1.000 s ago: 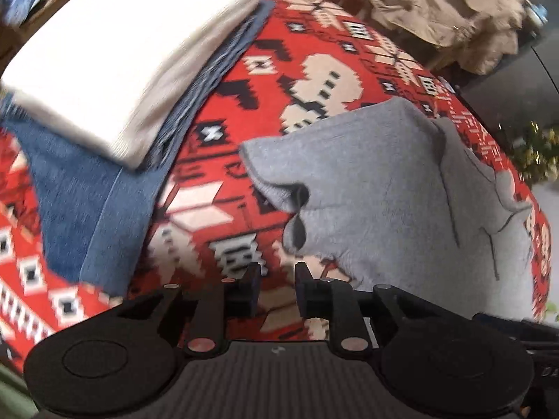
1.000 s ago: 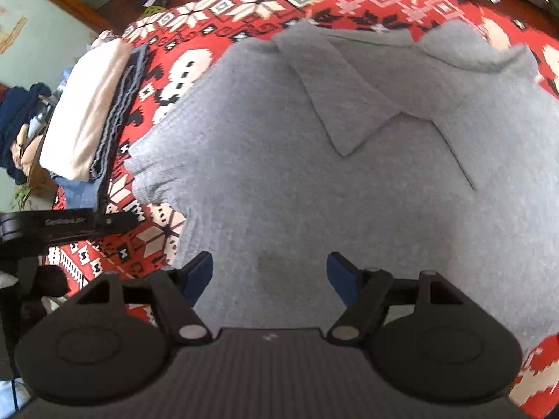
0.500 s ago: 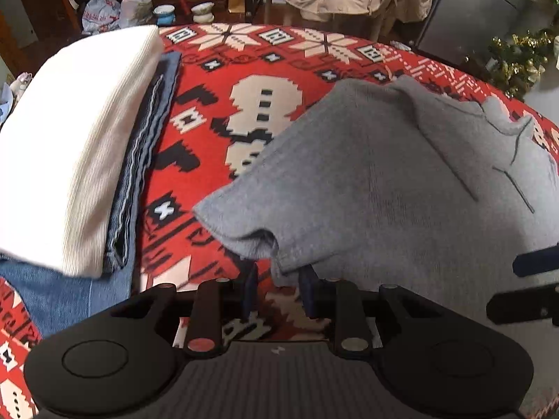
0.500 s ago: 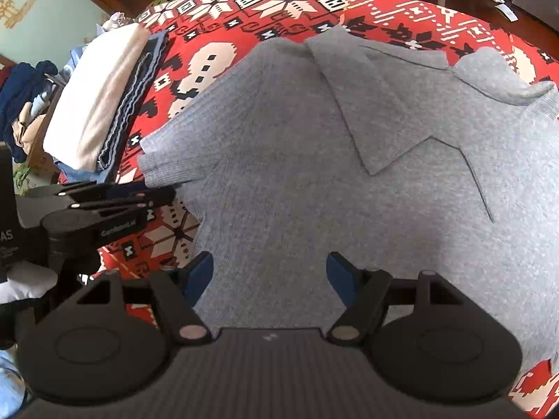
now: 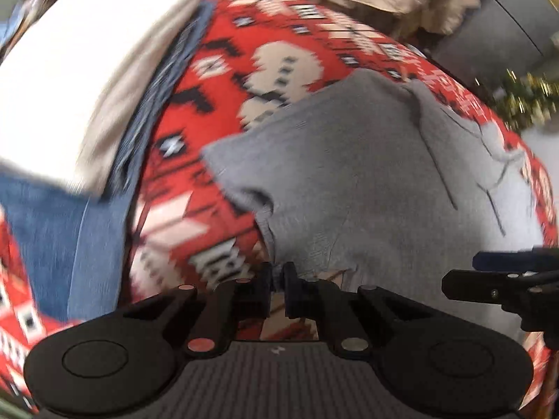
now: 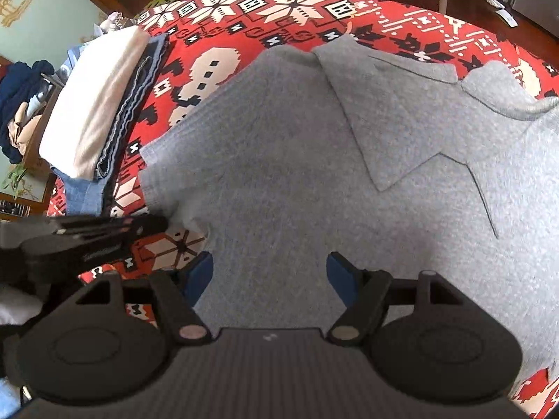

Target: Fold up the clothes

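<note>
since a moment ago the left gripper (image 5: 278,276) has come in against the underarm edge of the grey shirt (image 5: 367,181), and its fingers, which had a small gap between them, now stand pinched together on a bit of that grey fabric where the short sleeve meets the side hem. the right gripper (image 6: 269,272) has held its place low over the shirt's body, its blue-padded fingers (image 6: 340,277) spread wide with nothing between them. the grey shirt (image 6: 314,160) lies mostly flat on the red patterned cloth (image 6: 286,10), collar toward the far side, one collar flap folded across the chest. off to the left of the shirt, apart from it, sits a folded stack: a white garment (image 6: 97,97) on top of dark blue folded clothes (image 6: 136,97), with a lighter denim piece (image 5: 52,230) underneath. the left view is blurred.
</note>
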### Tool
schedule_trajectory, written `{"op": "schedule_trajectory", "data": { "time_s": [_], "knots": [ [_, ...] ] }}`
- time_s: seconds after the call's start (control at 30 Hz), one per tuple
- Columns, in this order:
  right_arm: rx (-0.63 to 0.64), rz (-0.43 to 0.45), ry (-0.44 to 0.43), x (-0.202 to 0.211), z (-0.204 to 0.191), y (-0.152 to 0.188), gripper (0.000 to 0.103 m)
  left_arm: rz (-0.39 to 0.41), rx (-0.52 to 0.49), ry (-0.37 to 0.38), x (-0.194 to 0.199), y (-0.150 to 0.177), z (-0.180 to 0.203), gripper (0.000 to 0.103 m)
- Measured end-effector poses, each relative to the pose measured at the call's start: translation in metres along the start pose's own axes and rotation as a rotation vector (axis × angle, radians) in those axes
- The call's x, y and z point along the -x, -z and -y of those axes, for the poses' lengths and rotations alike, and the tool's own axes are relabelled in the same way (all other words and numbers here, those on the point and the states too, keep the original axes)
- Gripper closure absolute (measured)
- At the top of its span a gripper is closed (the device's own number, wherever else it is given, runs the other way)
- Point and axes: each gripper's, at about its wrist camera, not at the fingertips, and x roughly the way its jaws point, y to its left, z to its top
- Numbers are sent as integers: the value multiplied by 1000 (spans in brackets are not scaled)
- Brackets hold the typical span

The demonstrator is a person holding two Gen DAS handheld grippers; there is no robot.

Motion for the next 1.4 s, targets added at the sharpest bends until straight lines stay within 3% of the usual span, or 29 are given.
{"op": "schedule_trajectory", "data": {
  "time_s": [0.17,0.33,0.63,0.67,0.97,1.13,1.17,1.23,1.4],
  "knots": [
    [-4,-10,10,-4,-1,-1,27,-46,165,51,-4,1,-18,96],
    [48,-4,-8,-9,-10,-10,28,-40,227,71,-5,3,-20,96],
    [257,-1,-128,-43,-71,-67,66,-8,346,122,-5,9,-34,96],
    [298,-1,-132,-48,-81,-76,70,-2,355,123,-5,10,-34,96],
    [823,-43,-75,-102,-169,-107,70,20,417,138,-2,16,-39,96],
    [975,-78,-75,-116,-180,-105,70,25,435,146,-2,18,-40,96],
    [1002,-80,-71,-118,-182,-103,75,25,436,146,-2,18,-40,96],
    [1012,-89,-78,-119,-184,-104,98,22,441,146,-1,19,-40,96],
    [919,-66,-103,-117,-186,-119,102,34,508,164,14,24,-46,97]
  ]
}}
